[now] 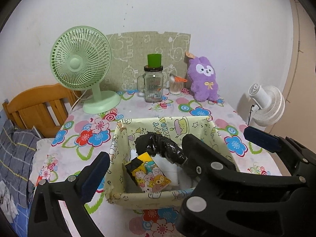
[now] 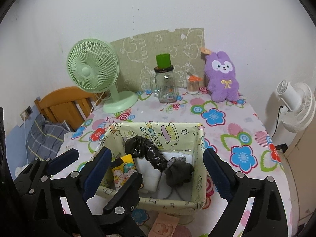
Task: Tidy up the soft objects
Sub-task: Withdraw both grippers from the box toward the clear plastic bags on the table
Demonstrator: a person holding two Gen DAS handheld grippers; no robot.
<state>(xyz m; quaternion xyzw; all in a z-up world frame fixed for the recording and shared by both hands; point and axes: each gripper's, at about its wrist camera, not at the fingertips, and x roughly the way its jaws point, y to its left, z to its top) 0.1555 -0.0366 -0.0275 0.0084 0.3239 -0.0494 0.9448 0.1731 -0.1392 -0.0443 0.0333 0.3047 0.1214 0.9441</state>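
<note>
Glossy flowered tablecloth (image 2: 227, 130) bears a square paper-lined box (image 2: 154, 200) holding crinkly, seemingly plastic roll (image 2: 150, 154).

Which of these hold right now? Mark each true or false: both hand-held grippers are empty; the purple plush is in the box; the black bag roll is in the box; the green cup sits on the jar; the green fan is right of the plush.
1. Left hand-held gripper and right hand-held gripper are empty: true.
2. Purple plush is in the box: false, it stands on the table by the wall.
3. Black bag roll is in the box: true.
4. Green cup sits on the jar: true.
5. Green fan is right of the plush: false, left.
</note>
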